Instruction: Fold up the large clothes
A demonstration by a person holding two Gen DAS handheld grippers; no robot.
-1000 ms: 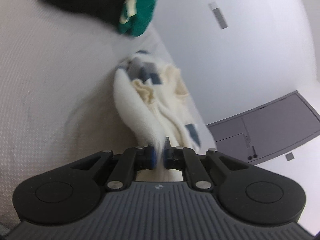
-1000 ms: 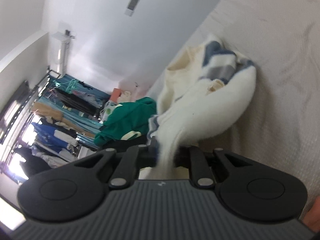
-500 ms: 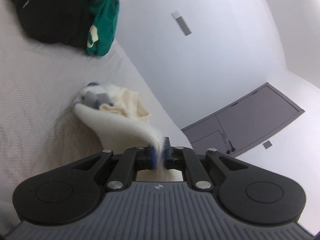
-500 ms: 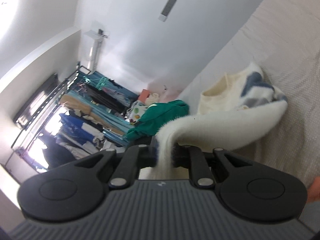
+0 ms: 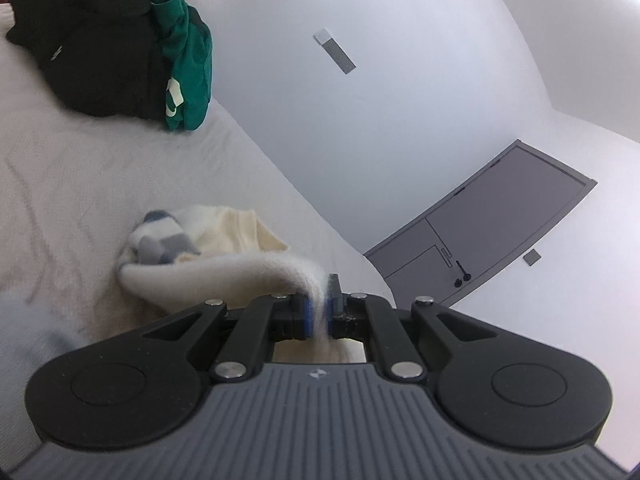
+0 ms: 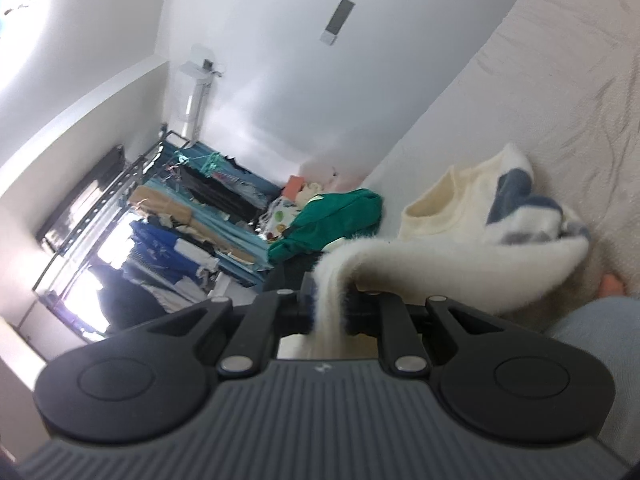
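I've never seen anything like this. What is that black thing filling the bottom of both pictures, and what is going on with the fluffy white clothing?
There is no robot here. A person holds a black two-finger clamp in each hand, and a small wide-angle camera on each clamp looks forward along its fingers. So one picture is the left gripper seen from behind, the other the right gripper.

Both are shut on the same thing: a fluffy cream-white sweater with grey-blue blocks, each pinching a part of it. The rest of the garment lies bunched on the pale textured bed cover.

Farther back on the bed lie a black garment and a green garment. The right view also shows a crowded clothes rack by the white wall.
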